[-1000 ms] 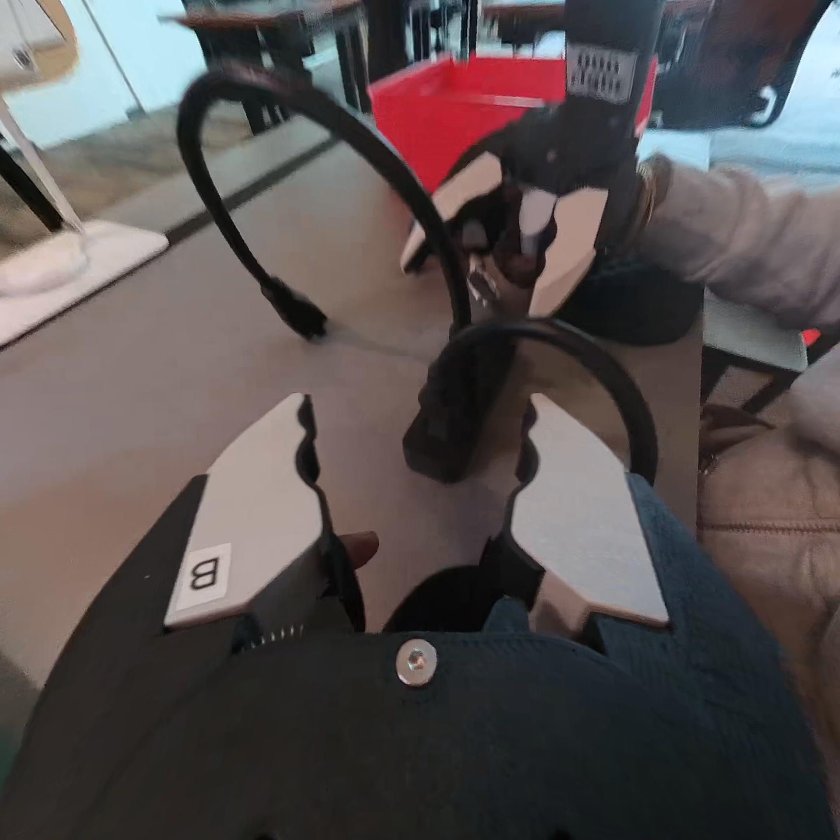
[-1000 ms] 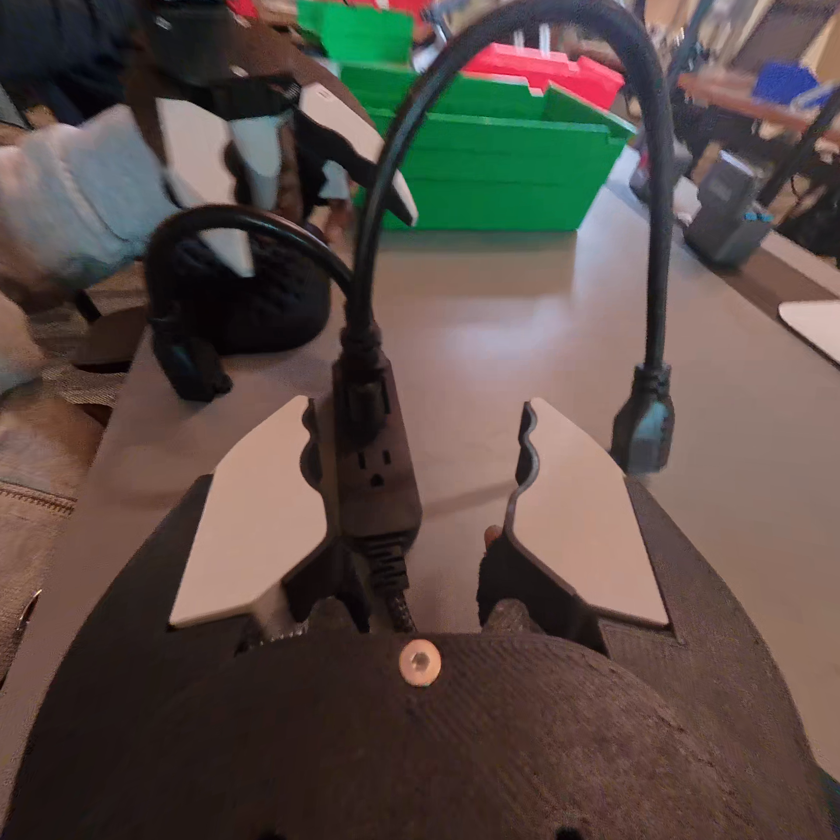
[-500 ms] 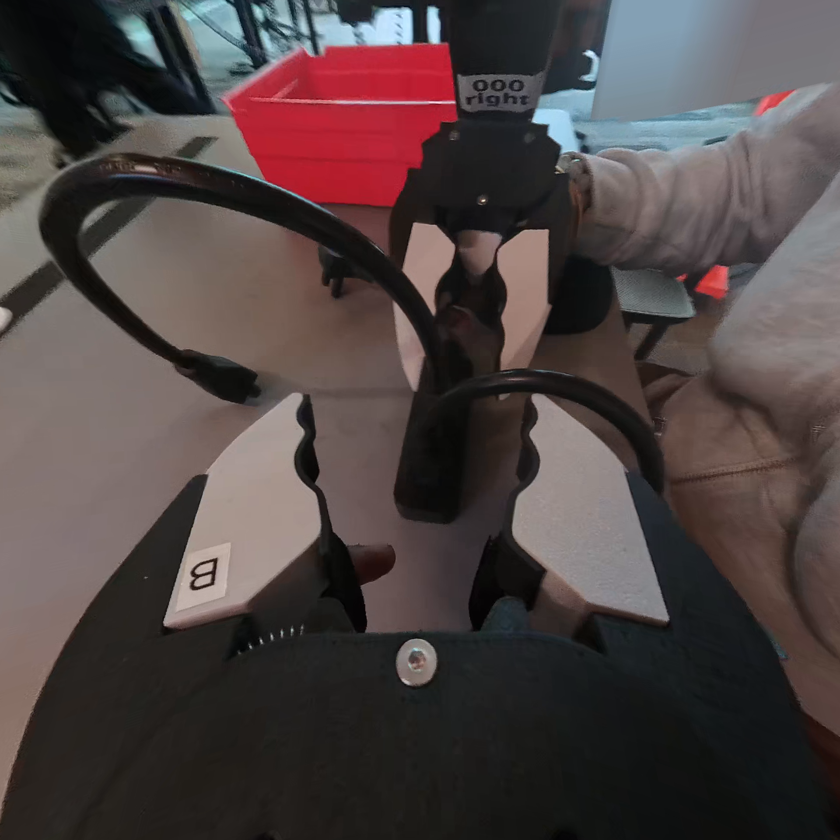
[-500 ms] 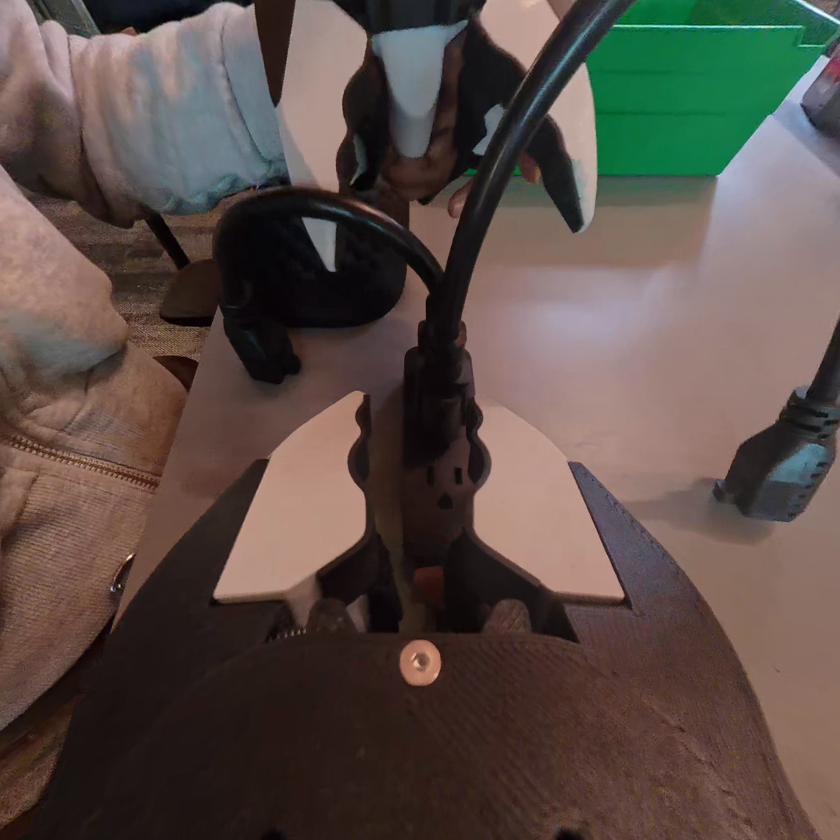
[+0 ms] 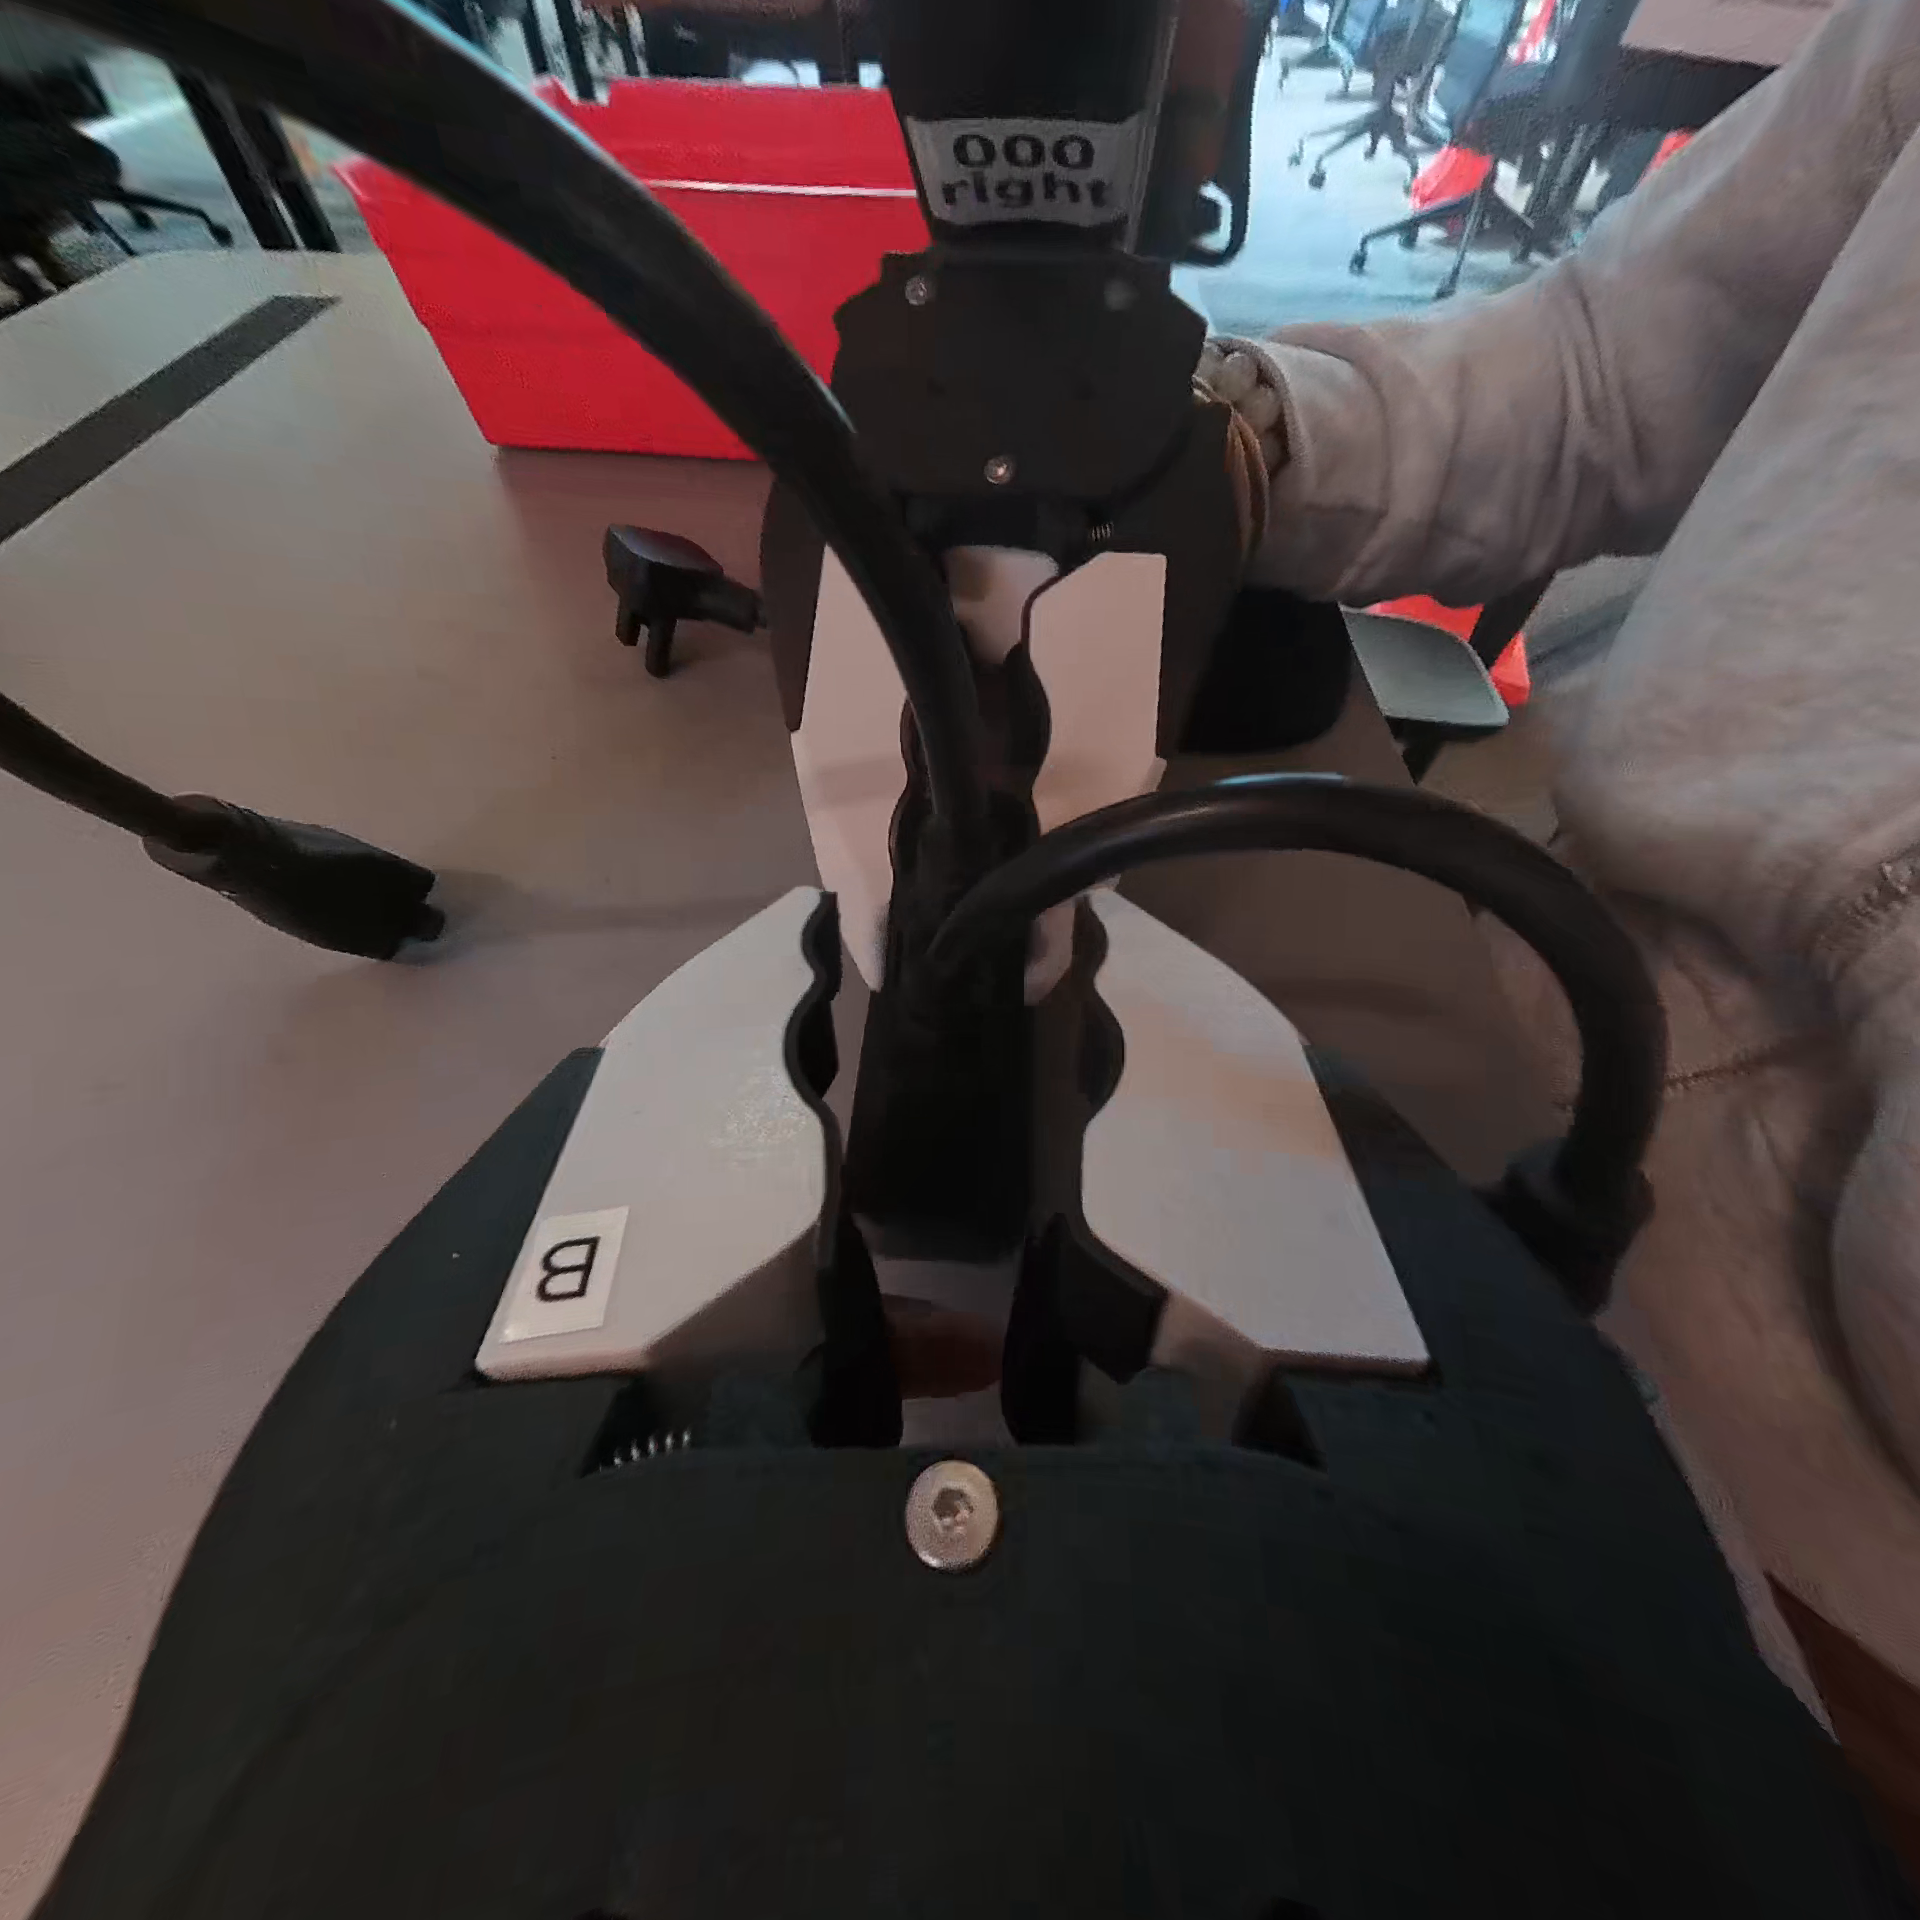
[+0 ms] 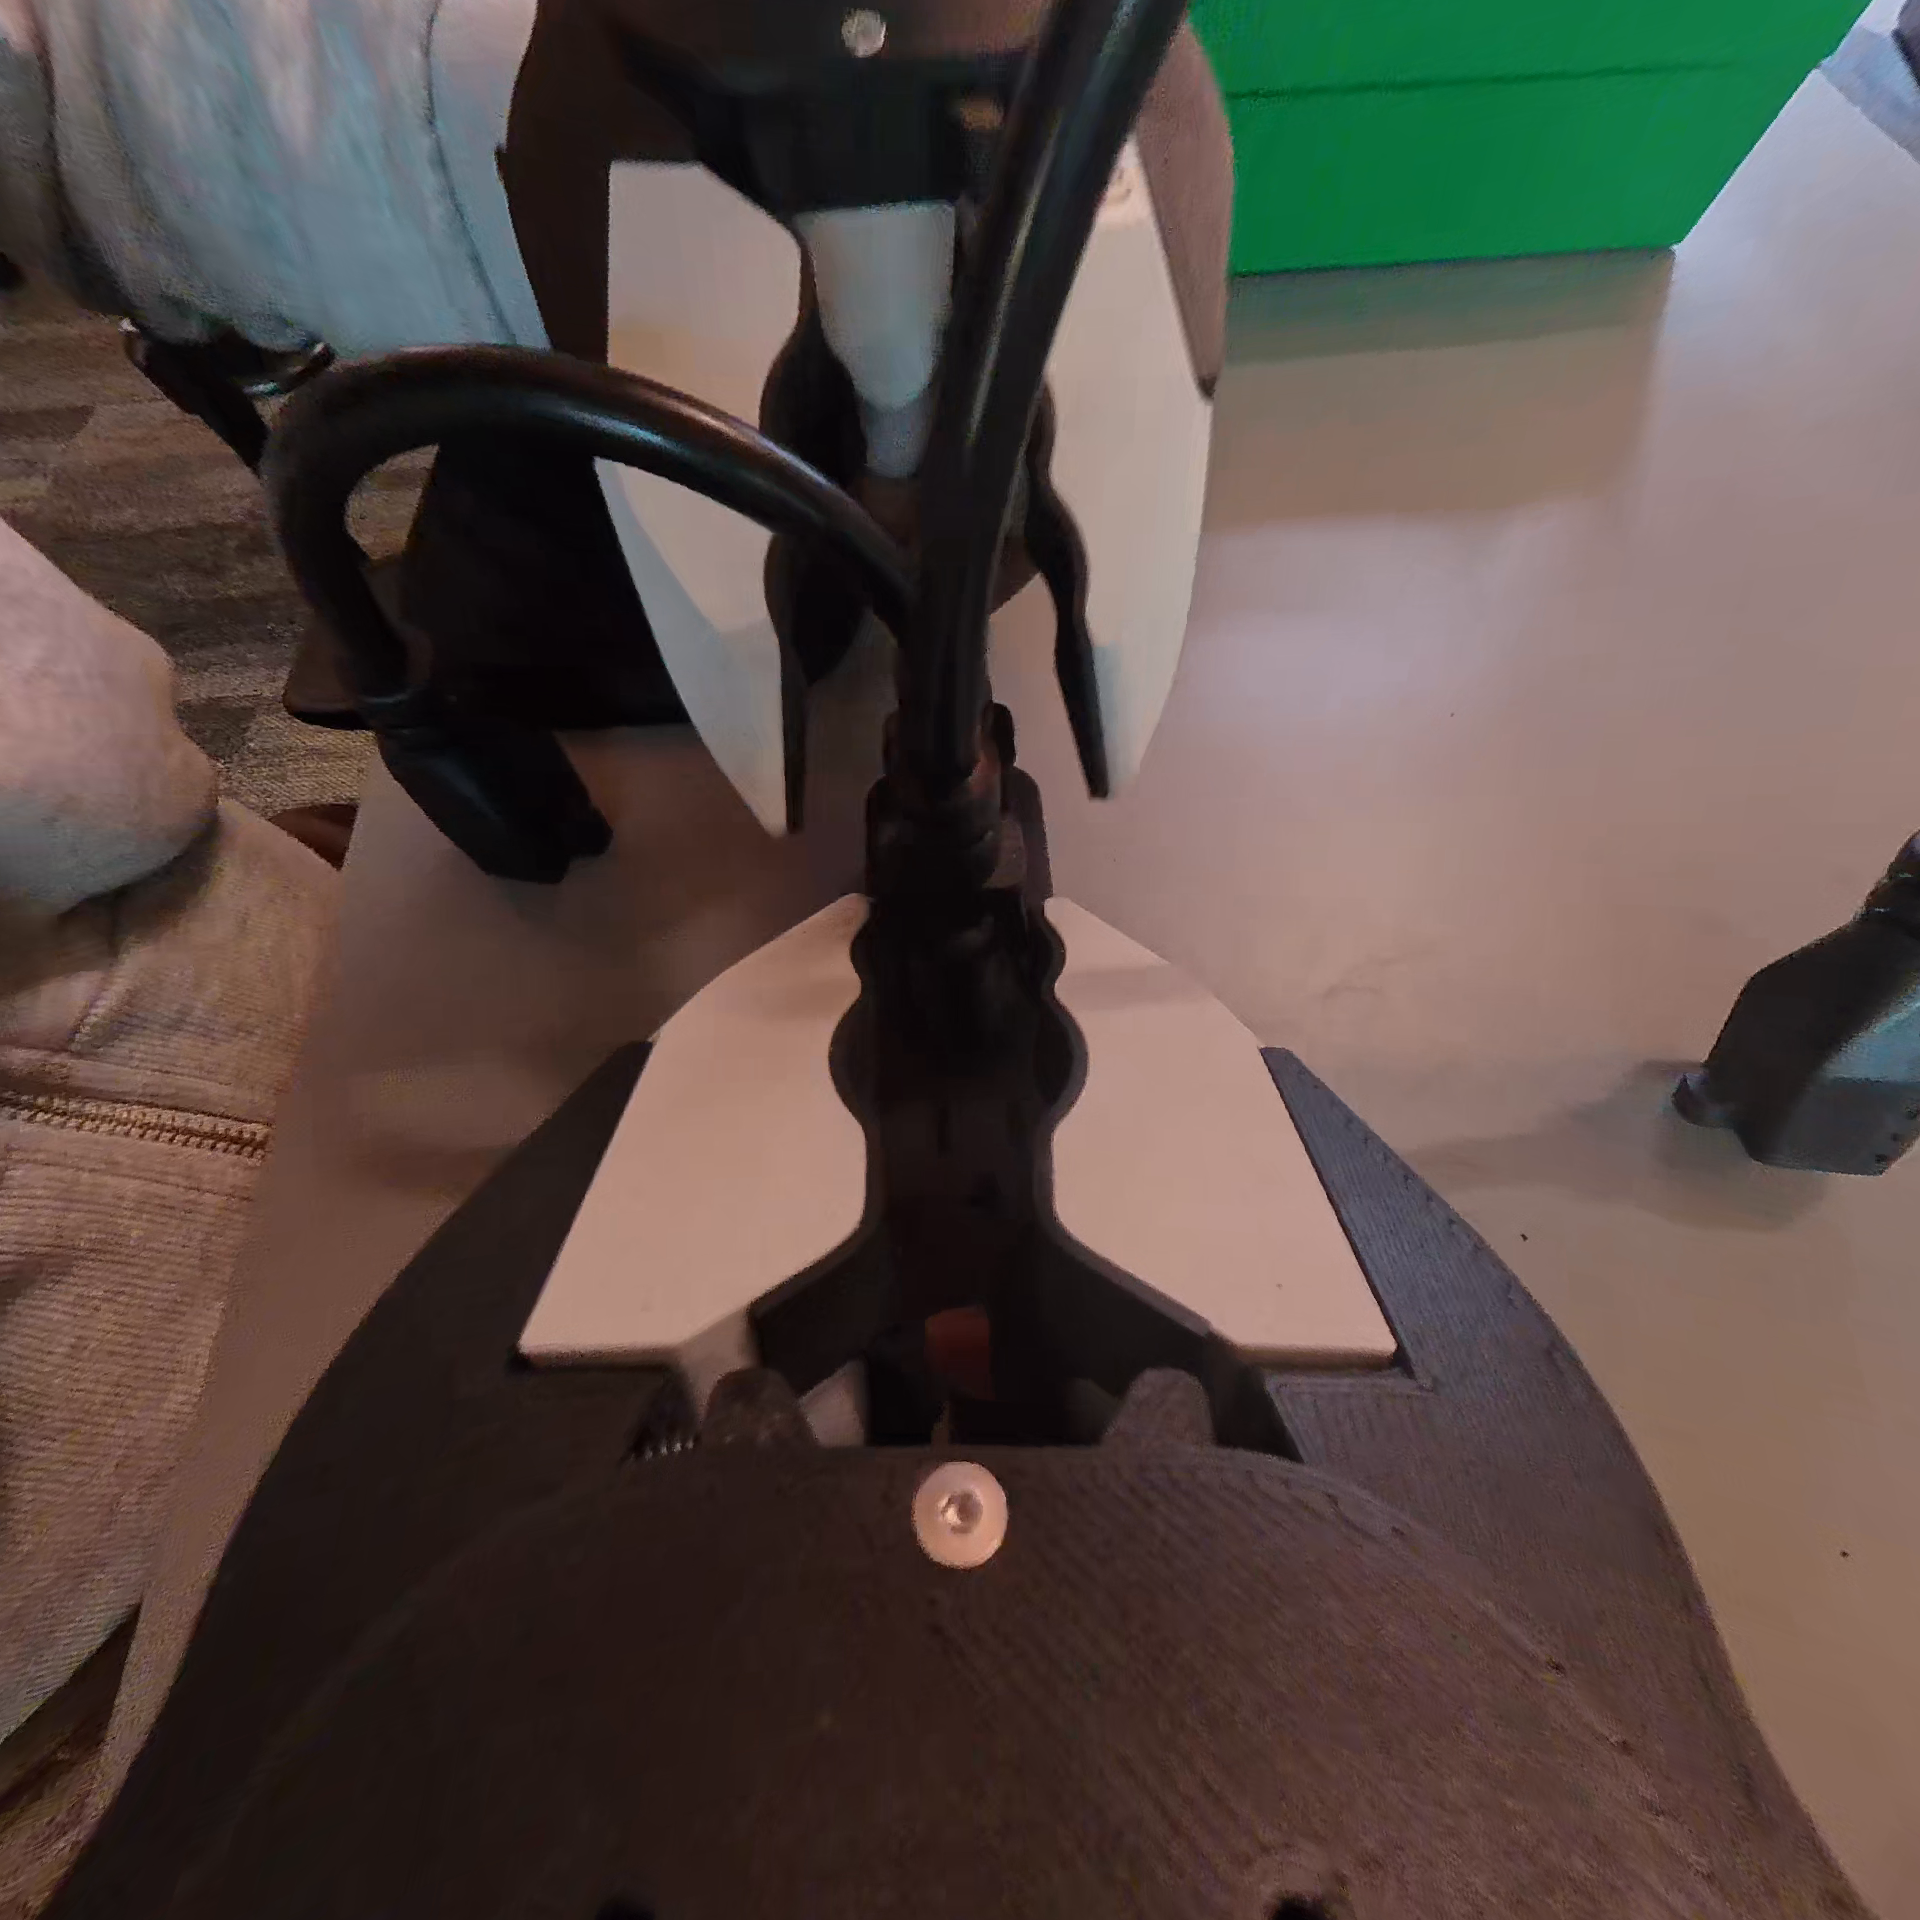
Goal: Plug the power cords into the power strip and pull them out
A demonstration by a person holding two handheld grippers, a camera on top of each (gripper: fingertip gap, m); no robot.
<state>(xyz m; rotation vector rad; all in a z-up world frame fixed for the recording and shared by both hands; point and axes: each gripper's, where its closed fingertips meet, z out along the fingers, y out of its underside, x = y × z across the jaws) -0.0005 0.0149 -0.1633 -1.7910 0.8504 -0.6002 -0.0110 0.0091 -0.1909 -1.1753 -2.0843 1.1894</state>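
Because both tools meet on one small item, we list the strip (image 6: pixel 956 1091) first: black, lying on the desk (image 5: pixel 312 675) near its edge, end-on between the two tools.

- Right tool (image 6: pixel 956 935): closed tight on the strip's near end.
- Left tool (image 5: pixel 956 914): narrowed about the far end, a sliver of gap showing each side; we judge it not yet clamped.
- Tall cord (image 6: pixel 1039 312): seated in the strip and rising in a high arc; its free connector (image 5: pixel 301 883) rests on the desk.
- Loop cord (image 6: pixel 520 416): it seems to leave the same end of the strip, though we cannot see its seat, and curls low to its own end (image 6: pixel 478 790) at the desk edge.

Risks, as we judge them:
- The left tool may pinch a cord rather than a plug body, since both cords crowd its fingertips.
- A skewed pull could bend the prongs or drag the strip out of the right tool.
- The tips of the two tools sit nearly touching and may collide.
- The stiff tall cord could swing and sweep the loose plug (image 5: pixel 665 592).

Surroundings:
- Red bin (image 5: pixel 675 312) stands behind the right tool.
- Green bin (image 6: pixel 1455 156) stands behind the left tool.
- A sleeve (image 5: pixel 1455 468) lies alongside.
- Neither bin blocks the work; only the cords do.
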